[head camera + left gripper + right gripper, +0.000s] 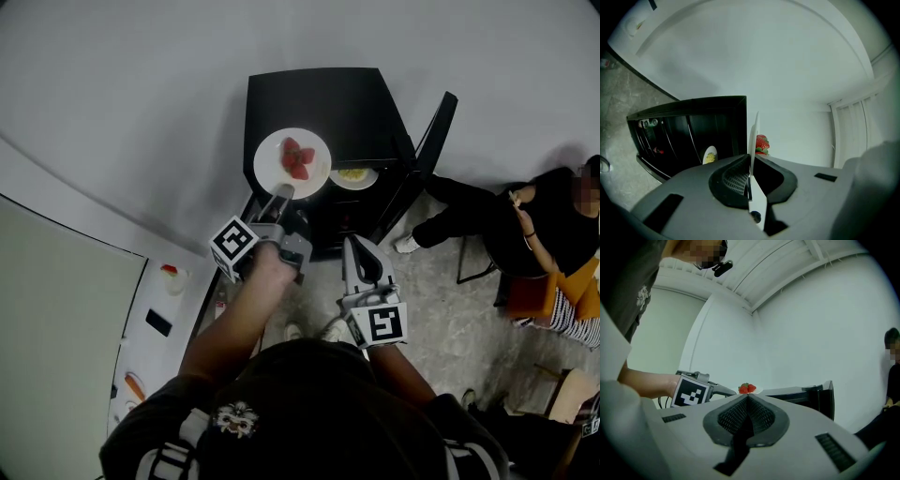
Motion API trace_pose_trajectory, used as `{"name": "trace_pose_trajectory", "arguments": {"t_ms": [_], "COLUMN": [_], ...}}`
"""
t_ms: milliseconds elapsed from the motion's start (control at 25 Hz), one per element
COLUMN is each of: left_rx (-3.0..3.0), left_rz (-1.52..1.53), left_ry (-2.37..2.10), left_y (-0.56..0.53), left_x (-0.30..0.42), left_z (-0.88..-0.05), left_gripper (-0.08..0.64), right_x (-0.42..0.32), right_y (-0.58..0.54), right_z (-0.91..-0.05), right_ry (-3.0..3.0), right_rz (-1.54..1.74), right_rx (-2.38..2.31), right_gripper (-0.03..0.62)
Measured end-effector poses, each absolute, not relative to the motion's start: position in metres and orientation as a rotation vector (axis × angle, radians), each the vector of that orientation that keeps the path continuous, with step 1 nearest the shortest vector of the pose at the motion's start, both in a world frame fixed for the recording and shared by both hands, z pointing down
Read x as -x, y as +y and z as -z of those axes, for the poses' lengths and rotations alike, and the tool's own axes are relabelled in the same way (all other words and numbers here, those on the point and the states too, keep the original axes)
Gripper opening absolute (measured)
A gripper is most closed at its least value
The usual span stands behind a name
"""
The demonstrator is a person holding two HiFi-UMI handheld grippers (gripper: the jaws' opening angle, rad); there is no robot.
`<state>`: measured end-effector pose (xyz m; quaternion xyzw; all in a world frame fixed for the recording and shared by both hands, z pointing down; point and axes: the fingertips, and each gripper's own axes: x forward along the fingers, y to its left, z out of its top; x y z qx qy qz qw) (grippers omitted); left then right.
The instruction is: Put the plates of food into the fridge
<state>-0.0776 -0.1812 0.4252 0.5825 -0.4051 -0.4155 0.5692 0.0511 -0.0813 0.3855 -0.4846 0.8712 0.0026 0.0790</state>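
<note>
A white plate of strawberries hovers over the top of the small black fridge, with my left gripper shut on its near rim. In the left gripper view the plate stands edge-on between the pads, strawberries just beyond, and the fridge lies open to the left. A second plate with yellow food sits on a shelf inside the fridge, and is seen as well in the left gripper view. My right gripper hangs shut and empty before the fridge; its jaws meet with nothing between them.
The fridge door swings open to the right. A seated person is close by on the right, legs stretched toward the fridge. A white counter with small items runs along the left.
</note>
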Motion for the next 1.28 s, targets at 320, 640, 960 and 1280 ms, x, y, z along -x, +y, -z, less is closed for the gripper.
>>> {"name": "trace_pose_trajectory", "arguments": {"t_ms": [320,640,960,1280], "left_rx": [-1.438,-1.446,-1.392,-1.363], "left_rz": [0.961,0.889,0.81,0.784], "left_ry": [-0.856,-0.786,-0.832,-0.947], "left_y": [-0.132,-0.087,-0.073,-0.097], "left_x": [0.061,0.043,0.04,0.062], "left_z": [-0.407,-0.42,-0.467,-0.531], "left_gripper": [0.038,0.038,0.038,0.037], "right_x": [-0.055,-0.061,-0.078,-0.079], "right_y": [-0.076,-0.074,-0.073,-0.069], "right_z": [-0.392,-0.396,-0.425,-0.44], "right_ry": [2.61,2.567,2.573,2.59], "right_rz": [-0.039,-0.019,0.029,0.053], "right_rx": [1.509,1.564,1.679,1.692], "right_gripper": [0.025,0.025,0.025,0.025]}}
